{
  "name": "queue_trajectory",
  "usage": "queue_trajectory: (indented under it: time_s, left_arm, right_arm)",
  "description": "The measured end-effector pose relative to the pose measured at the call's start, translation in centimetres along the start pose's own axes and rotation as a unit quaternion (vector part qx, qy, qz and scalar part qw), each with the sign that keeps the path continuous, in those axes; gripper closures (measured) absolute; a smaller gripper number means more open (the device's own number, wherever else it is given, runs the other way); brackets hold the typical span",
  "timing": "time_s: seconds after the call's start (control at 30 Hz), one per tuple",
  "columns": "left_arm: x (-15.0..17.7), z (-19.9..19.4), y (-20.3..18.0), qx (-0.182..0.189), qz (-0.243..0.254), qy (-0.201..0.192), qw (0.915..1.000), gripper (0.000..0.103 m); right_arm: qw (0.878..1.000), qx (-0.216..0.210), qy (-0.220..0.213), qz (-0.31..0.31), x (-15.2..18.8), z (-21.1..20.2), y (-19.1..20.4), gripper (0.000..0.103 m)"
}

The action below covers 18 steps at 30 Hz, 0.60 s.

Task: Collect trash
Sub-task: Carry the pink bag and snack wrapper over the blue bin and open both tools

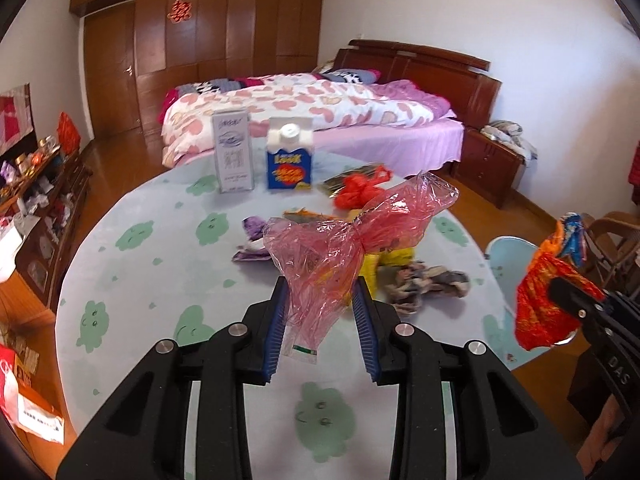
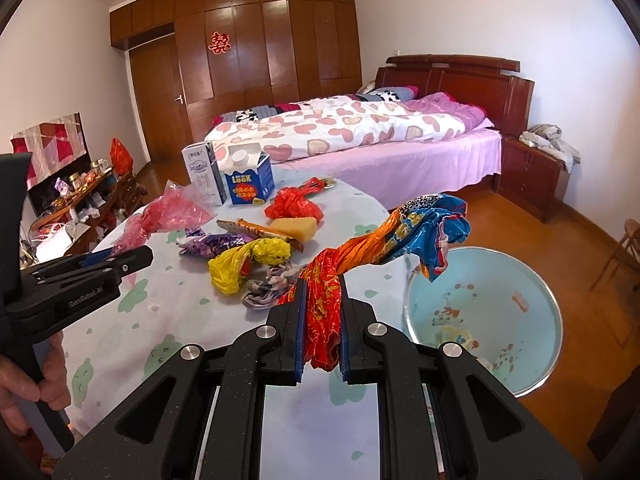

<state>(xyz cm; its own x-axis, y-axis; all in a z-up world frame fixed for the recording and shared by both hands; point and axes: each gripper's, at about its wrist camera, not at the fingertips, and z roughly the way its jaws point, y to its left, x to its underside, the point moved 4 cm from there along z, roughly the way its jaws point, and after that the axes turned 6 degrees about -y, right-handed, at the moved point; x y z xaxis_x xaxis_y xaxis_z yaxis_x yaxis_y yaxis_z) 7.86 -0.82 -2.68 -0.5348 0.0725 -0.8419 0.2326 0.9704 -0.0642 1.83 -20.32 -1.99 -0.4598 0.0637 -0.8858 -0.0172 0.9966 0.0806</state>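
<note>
Wrappers clamped in both tongs — left point(image 1: 322, 292) pink, right point(image 2: 322, 292) orange-blue.

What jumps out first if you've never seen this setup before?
Two black grippers each pinch a scrap of rubbish above a round table: the left gripper holds a pink plastic bag, the right gripper a twisted orange-and-blue wrapper. A pale blue bin stands just right of the table, and more litter lies around a yellow bag.

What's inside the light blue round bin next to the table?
The light blue round bin shows mostly cartoon pictures on its inner wall, and maybe a small scrap near the bottom. The twisted orange, red and blue foil wrapper in the right gripper covers part of its rim.
</note>
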Motion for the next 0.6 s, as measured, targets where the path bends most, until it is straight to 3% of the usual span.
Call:
queue_trajectory:
  time_s: [0.6]
  left_arm:
    - [-0.7, -0.3, -7.0, 0.038, 0.054, -0.006, 0.9978, 0.070]
  right_arm:
    - [0.999, 0.039, -0.023, 0.016, -0.5, -2.1, -4.4, 0.089]
